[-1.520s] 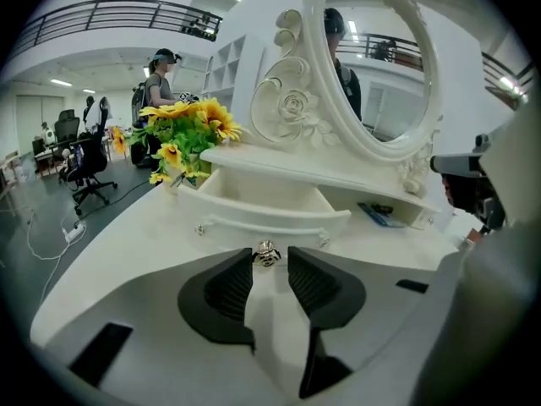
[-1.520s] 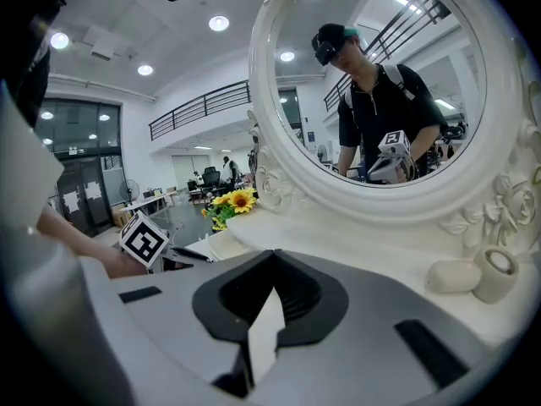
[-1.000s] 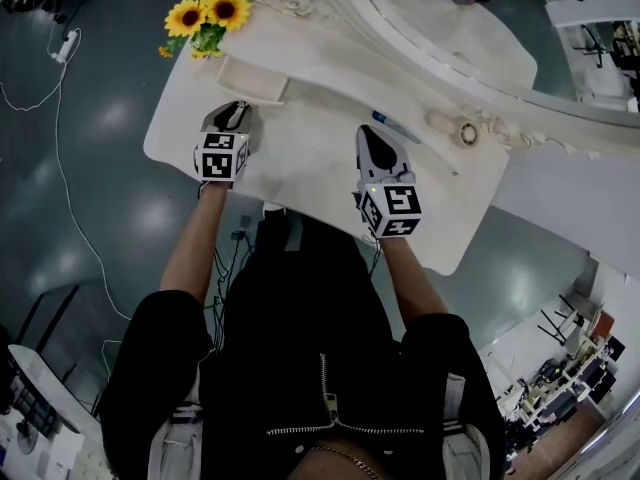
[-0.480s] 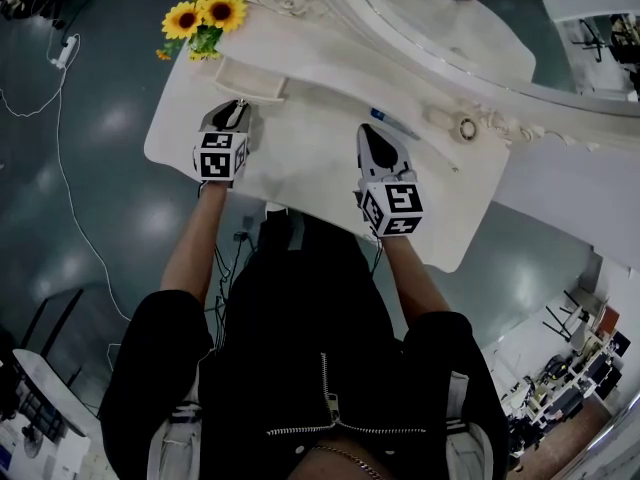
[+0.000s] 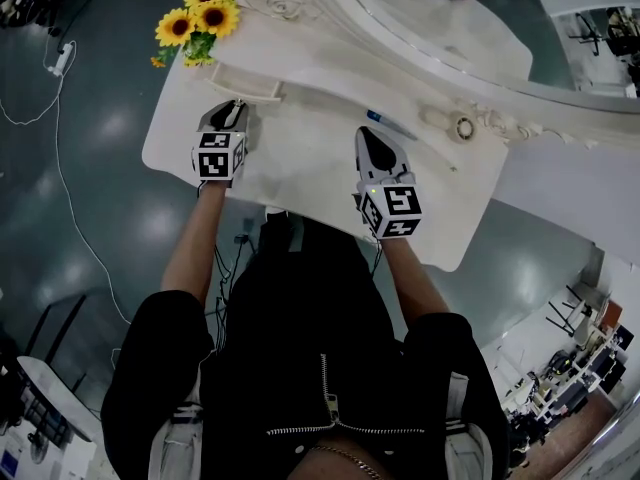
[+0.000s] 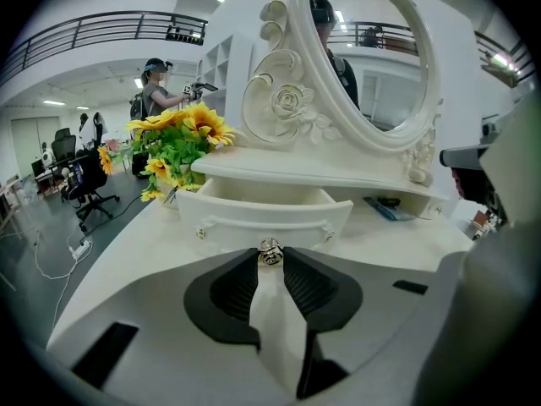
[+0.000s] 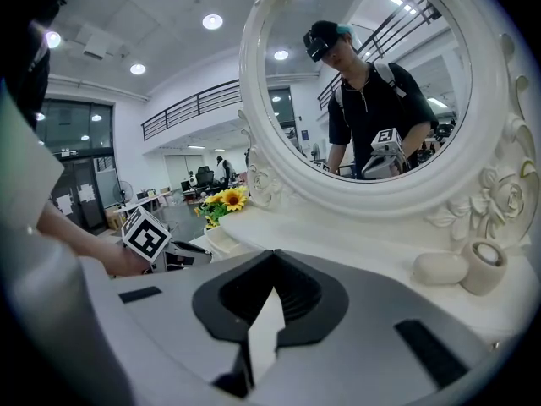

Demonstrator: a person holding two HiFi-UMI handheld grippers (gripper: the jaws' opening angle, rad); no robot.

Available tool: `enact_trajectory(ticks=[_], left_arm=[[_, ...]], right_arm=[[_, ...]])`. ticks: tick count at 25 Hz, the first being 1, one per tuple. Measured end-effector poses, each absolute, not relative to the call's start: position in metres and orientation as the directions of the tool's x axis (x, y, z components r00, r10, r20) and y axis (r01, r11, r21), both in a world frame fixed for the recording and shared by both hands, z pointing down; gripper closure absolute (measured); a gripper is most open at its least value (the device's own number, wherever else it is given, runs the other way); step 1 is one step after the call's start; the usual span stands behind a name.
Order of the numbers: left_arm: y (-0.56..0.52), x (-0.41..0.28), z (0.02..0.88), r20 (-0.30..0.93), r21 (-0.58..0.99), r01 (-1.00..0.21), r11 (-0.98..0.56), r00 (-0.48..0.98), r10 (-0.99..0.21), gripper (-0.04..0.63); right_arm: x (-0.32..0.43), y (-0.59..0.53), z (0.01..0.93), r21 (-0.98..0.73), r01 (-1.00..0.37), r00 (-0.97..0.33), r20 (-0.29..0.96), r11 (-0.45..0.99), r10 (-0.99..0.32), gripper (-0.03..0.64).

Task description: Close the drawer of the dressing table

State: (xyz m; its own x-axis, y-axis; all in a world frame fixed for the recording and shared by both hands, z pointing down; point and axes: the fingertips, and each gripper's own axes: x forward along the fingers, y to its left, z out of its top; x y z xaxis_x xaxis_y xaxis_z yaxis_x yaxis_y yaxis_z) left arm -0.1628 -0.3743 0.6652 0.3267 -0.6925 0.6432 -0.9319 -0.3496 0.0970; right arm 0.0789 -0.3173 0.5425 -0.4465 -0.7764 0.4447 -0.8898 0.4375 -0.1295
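The white dressing table (image 5: 300, 163) has a small drawer (image 5: 243, 84) standing pulled out at its back left, under the mirror shelf. In the left gripper view the drawer front (image 6: 262, 214) faces me, and its silver knob (image 6: 270, 252) sits pinched between the tips of my left gripper (image 6: 270, 260). From above, the left gripper (image 5: 232, 113) reaches right up to the drawer front. My right gripper (image 5: 368, 140) hovers over the middle of the tabletop. Its jaws (image 7: 272, 290) meet at the tips with nothing between them.
Sunflowers (image 5: 195, 18) stand at the table's back left corner, beside the drawer. An oval mirror (image 7: 372, 83) in a carved frame rises behind. A blue pen-like item (image 5: 390, 123), a small round jar (image 7: 484, 265) and a white egg-shaped piece (image 7: 439, 269) lie below the mirror.
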Motion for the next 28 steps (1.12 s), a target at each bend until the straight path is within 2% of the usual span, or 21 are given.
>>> enact_trajectory(ticks=[28], left_arm=[[-0.405, -0.156, 0.668, 0.642, 0.104, -0.922, -0.374, 0.349, -0.682, 0.488]], right_arm=[[0.087, -0.332, 0.547, -0.139, -0.904, -0.42, 0.459, 0.403, -0.783, 0.611]])
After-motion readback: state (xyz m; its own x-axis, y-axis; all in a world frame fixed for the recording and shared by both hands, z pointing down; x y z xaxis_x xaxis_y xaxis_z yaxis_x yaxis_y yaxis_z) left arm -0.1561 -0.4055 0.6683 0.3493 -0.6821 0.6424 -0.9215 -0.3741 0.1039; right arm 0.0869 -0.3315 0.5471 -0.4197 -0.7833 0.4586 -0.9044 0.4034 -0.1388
